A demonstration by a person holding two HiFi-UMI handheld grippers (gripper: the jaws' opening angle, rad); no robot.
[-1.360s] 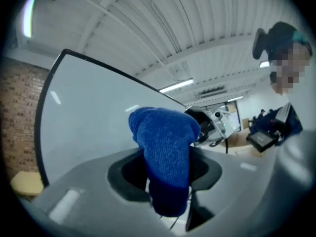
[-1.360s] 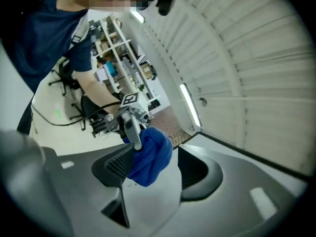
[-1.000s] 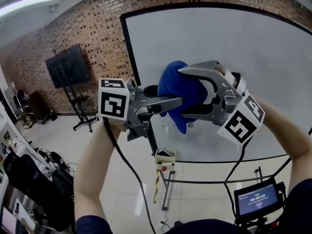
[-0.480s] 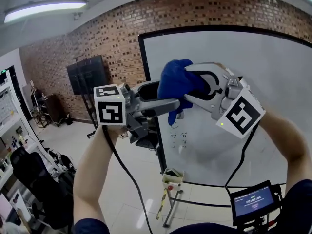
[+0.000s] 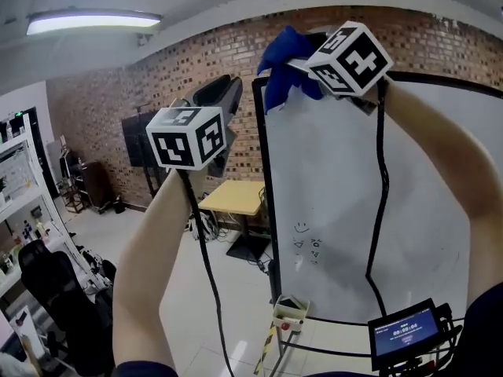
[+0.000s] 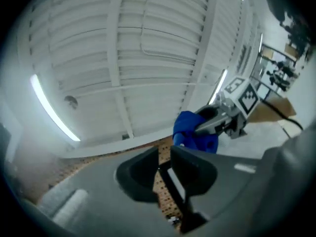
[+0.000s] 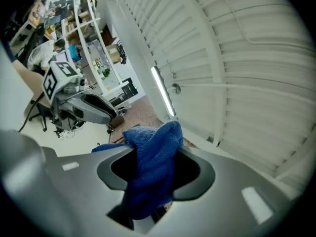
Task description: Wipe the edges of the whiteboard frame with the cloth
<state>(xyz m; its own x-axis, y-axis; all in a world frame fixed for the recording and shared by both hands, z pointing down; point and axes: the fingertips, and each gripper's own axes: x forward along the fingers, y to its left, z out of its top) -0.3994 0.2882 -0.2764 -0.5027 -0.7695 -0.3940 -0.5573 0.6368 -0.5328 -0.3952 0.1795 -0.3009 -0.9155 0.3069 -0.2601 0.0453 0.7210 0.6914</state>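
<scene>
The whiteboard's black frame (image 5: 262,171) runs up to its top left corner. The blue cloth (image 5: 280,53) is bunched right at that corner, and my right gripper (image 5: 302,65) is shut on it; its jaws have just been closing tighter on the cloth. In the right gripper view the cloth (image 7: 150,162) fills the gap between the jaws of the right gripper (image 7: 155,157). My left gripper (image 5: 222,91) is raised to the left of the board, apart from the cloth. Its jaws have just been closing, and the left gripper (image 6: 164,154) shows only a narrow gap with nothing in it.
A brick wall (image 5: 181,69) stands behind the board. A yellow table (image 5: 232,197) and a dark screen on a stand (image 5: 141,144) are at the left rear, shelves (image 5: 20,210) far left. A small box (image 5: 289,311) sits at the board's foot, near a small display (image 5: 405,332).
Both grippers have risen. The cloth went from in front of the board's face up to its top left corner. The left gripper has drawn away from the cloth to the left.
</scene>
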